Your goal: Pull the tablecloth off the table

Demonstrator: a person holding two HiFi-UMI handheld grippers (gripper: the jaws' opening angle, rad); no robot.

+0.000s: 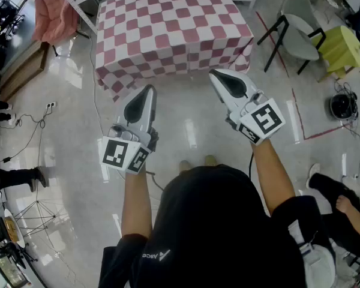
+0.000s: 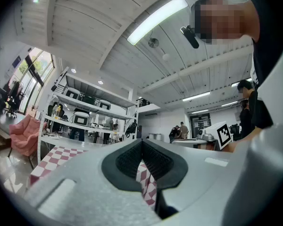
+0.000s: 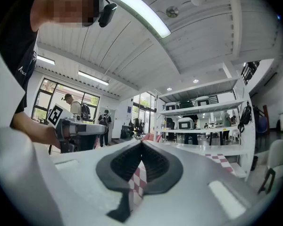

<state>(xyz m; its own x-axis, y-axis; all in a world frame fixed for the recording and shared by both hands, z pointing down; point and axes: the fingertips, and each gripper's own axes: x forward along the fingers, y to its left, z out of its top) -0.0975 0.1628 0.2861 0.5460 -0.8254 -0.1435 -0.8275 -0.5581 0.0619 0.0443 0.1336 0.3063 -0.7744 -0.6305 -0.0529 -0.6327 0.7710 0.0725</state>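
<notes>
Black-shirted shoulders (image 1: pixel 222 233) of the person carrying my rig fill the bottom of the head view, above a glossy pale floor (image 1: pixel 66 161). Ahead, the pink-and-white checked fabric tablecloth (image 1: pixel 171 29) lies flat and undisturbed. It covers the bench so fully that none of the bench itself shows. Its near side hangs down as a skirt, with a drooping left corner (image 1: pixel 115 90) and right corner (image 1: pixel 247 53). My grey left gripper (image 1: pixel 147 90) and grey right gripper (image 1: pixel 217 74) both point toward that near hem, each with its jaws shut pad to pad. Checked fabric shows in the slit under the meeting pads in both gripper views. I read that as the skirt seen beyond the tips rather than anything pinched, since the cloth shows no tug. Nothing of the pull looks begun. I expect thin, soft, light cloth that will bunch and slide easily off the top, yet slip from a shallow pinch. I would open both grippers and bite well into the near hem, one toward each corner, for an even draw.
</notes>
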